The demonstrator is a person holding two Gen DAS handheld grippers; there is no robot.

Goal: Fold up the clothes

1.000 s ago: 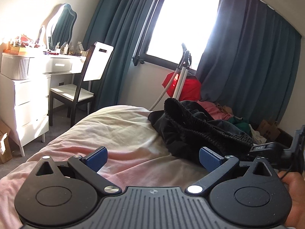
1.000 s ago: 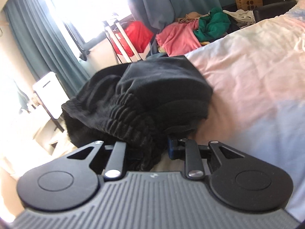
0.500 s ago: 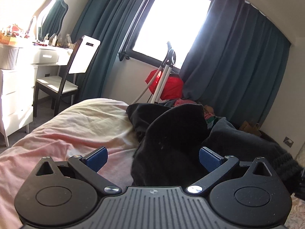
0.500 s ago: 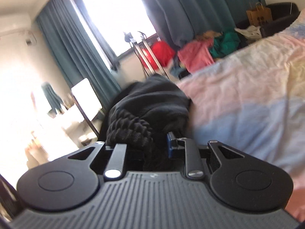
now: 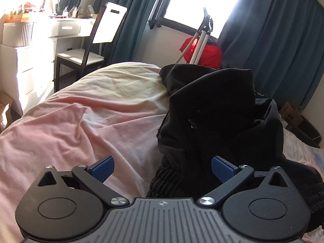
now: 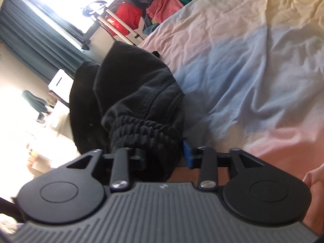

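Lying across a rumpled bedsheet (image 5: 85,121) of soft pink, cream and pale blue cloth, a black garment (image 5: 212,109) was seen bunched into a loose heap near the bed's far edge. At the far left of the left wrist view, a white dresser (image 5: 34,60) and a dark-framed chair (image 5: 89,46) with a flat white back were shown, with teal pleated curtains (image 5: 283,40) beside a bright window. The left gripper (image 5: 162,167) was held wide apart, its blue rubbery pads empty, the right-side pad just in front of the garment's dark folds. In the right wrist view, the right gripper (image 6: 164,158) was clamped on the garment's ribbed, gathered elastic band, thick fabric being pinched between its fingers. A hand (image 6: 313,180) was glimpsed at the right edge.
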